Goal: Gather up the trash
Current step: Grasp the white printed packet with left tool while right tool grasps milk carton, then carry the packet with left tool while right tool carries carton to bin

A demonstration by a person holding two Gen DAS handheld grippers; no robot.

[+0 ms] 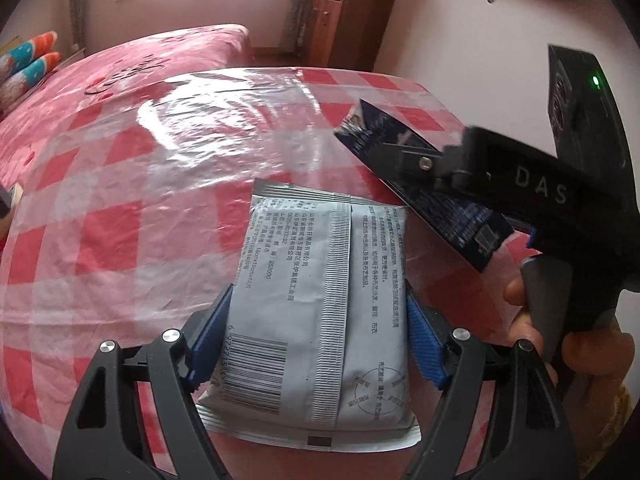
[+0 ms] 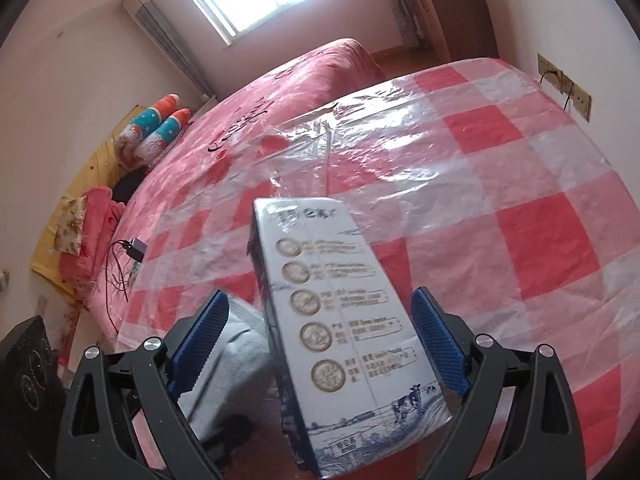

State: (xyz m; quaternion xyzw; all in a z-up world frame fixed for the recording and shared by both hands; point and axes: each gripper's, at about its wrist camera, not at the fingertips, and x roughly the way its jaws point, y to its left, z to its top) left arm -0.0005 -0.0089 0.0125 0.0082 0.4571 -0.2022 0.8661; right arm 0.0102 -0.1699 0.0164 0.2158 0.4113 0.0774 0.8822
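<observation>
You are gripping the grey wipes packet [image 1: 320, 312] in the left gripper [image 1: 318, 340], blue pads pressing its two long sides; its long axis is running straight ahead, up the centre of the left wrist view, over the checked tablecloth [image 1: 120, 208]. You are holding the milk carton [image 2: 344, 332] in the right gripper [image 2: 320, 344]; whether both pads are touching it cannot be told. In the left view that carton is hanging tilted at upper right, just beside the packet's far corner
</observation>
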